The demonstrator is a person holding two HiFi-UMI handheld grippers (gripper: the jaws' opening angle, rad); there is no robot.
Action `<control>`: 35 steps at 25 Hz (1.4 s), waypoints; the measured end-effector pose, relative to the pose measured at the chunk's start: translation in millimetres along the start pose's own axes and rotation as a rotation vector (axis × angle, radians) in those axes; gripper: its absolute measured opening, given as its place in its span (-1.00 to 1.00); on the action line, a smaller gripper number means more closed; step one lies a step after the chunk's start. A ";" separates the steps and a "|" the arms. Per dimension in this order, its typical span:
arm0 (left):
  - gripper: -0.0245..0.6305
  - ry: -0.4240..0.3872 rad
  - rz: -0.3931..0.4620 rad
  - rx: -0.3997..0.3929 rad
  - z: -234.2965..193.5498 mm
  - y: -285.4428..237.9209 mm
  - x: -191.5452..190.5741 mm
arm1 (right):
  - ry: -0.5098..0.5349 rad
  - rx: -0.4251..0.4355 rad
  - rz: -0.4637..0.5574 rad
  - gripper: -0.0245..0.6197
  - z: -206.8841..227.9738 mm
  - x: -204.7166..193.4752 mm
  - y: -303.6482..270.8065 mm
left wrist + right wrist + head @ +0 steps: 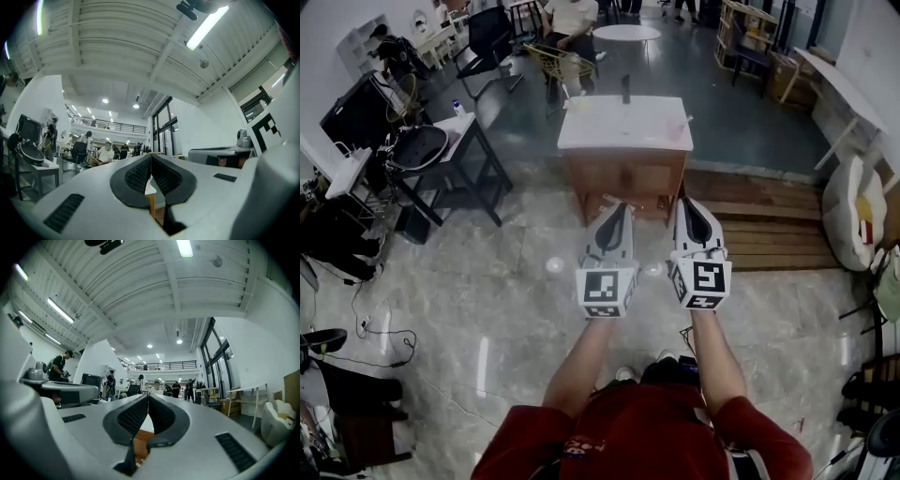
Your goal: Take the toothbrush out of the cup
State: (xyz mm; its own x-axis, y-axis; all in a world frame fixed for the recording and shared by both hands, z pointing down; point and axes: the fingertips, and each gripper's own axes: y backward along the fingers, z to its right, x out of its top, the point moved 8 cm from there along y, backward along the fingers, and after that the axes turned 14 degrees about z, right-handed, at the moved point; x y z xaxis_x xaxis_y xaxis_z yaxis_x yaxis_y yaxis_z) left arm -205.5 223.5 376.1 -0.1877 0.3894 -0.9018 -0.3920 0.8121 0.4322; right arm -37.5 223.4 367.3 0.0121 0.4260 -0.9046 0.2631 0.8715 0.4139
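The cabinet (625, 127) stands in the middle of the floor. The left gripper (617, 208) and the right gripper (689, 204) are side by side just in front of it. A round table (625, 33) is behind it. A desk (459, 127) is on its left and wooden boards (769, 220) are on its right.

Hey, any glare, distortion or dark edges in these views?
Head view: fisheye bending, dim corners, lamp reflections streak the glossy floor. Left gripper view: ceiling tube light blown out, black rim. Right gripper view: same black rim, ceiling lamp glaring, far background soft.
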 end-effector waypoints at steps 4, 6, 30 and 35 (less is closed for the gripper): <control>-0.84 0.008 -0.016 0.002 -3.3 -17.7 -19.4 | 0.001 -0.004 -0.014 -0.83 12.1 -19.5 -15.0; -0.84 -0.002 -0.025 -0.002 -5.8 -32.5 -26.9 | -0.011 -0.008 -0.014 -0.83 23.3 -27.9 -27.3; -0.84 -0.031 -0.027 -0.023 64.2 -231.7 -98.9 | -0.039 -0.004 0.004 -0.83 215.9 -83.0 -131.1; -0.84 -0.042 -0.046 -0.025 79.4 -253.7 -113.1 | -0.062 -0.012 0.001 -0.83 243.6 -96.4 -137.6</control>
State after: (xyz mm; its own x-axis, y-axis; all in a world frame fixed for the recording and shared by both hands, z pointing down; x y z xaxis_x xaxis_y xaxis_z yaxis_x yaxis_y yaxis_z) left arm -13.3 8.0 368.4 -0.1314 0.3704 -0.9195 -0.4217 0.8186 0.3900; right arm 160.1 3.2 372.8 0.0719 0.4116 -0.9085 0.2511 0.8741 0.4158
